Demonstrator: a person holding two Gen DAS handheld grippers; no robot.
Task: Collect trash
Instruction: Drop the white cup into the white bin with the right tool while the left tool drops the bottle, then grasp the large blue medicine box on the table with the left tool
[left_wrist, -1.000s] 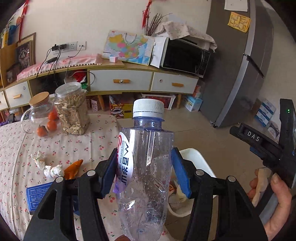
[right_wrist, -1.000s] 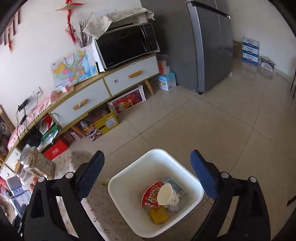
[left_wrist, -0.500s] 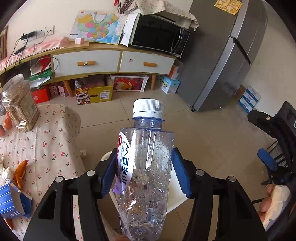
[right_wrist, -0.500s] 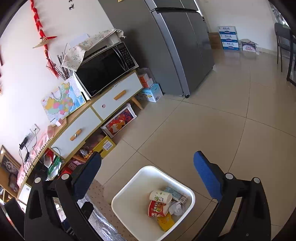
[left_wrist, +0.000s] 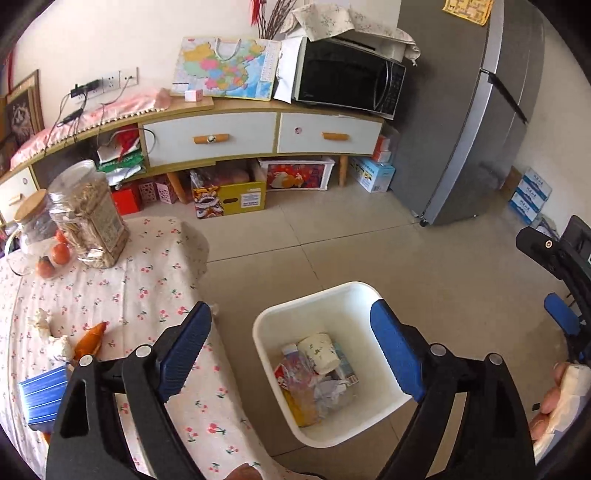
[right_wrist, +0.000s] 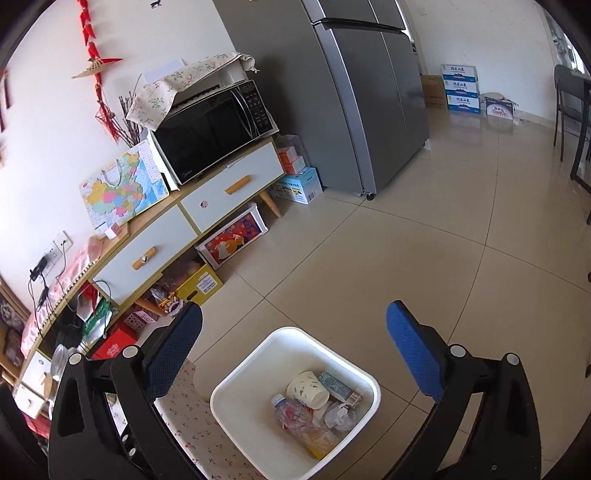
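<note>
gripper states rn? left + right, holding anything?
Left gripper: jaws opening, nothing between them; the plastic bottle lies in the white bin.
Right gripper: open, empty.

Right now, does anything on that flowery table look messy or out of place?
Yes. Crumpled white scraps and an orange wrapper lie loose on the tablecloth, by a blue box at its edge. Everything else sits in the white bin.

One bin, two jars, one bottle
</note>
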